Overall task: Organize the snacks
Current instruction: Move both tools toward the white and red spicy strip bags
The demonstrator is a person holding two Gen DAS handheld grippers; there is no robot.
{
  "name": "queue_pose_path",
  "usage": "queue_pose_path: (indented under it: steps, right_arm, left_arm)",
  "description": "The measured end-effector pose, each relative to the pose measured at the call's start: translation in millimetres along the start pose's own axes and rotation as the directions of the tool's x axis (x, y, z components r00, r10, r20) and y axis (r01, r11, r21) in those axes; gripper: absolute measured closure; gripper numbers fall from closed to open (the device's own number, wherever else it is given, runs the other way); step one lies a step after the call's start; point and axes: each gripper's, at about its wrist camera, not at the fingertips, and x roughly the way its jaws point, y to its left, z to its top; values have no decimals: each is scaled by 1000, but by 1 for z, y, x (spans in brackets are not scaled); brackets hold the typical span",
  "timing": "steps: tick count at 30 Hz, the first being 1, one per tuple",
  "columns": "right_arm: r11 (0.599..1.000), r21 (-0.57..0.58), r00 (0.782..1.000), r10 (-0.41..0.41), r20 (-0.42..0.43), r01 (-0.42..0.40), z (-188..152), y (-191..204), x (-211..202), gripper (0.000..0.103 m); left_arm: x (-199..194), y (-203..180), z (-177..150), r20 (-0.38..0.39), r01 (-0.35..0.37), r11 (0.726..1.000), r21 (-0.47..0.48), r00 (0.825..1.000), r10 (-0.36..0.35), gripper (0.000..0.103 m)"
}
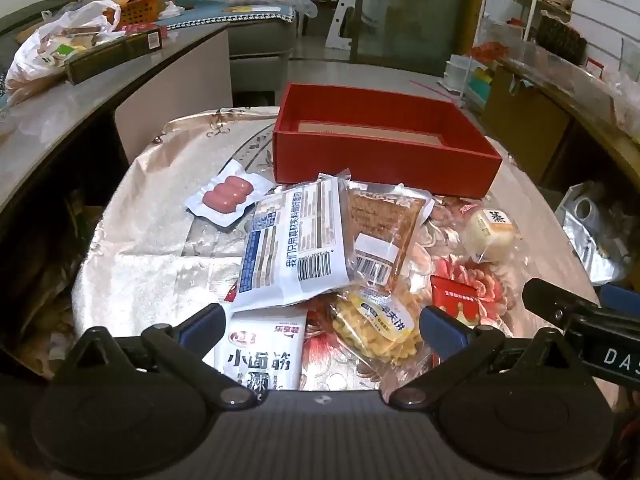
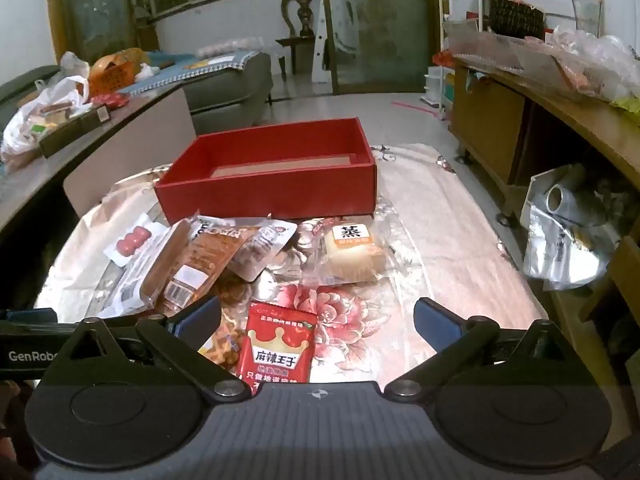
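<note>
An empty red box point(image 1: 384, 152) point(image 2: 272, 192) stands at the far side of a floral cloth. In front of it lies a pile of snack packets: a sausage pack point(image 1: 227, 197) point(image 2: 133, 240), a large white packet point(image 1: 294, 240), an orange-brown packet point(image 1: 380, 232) point(image 2: 200, 264), a yellow biscuit pack point(image 1: 376, 324), a white gluten-snack packet point(image 1: 262, 356), a steamed cake point(image 1: 490, 228) point(image 2: 352, 248) and a red crown packet point(image 2: 280, 344) point(image 1: 456, 300). My left gripper point(image 1: 322, 328) is open above the white packet and biscuits. My right gripper point(image 2: 316, 324) is open over the red crown packet.
A grey counter point(image 1: 60, 112) with a plastic bag point(image 1: 52, 52) and a dark box runs along the left. A wooden cabinet point(image 2: 520, 120) with clutter and a silver bag point(image 2: 568, 240) stands on the right. A sofa and chair are behind.
</note>
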Motion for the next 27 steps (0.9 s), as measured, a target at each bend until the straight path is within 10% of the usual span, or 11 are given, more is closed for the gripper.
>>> queue_pose_path:
  steps: [27]
  right_arm:
    - [1000,15,997,-1,-77,2,-4,-1,13,0]
  left_arm:
    - [11,-2,-4,-46,-23,999,26,999,24,5]
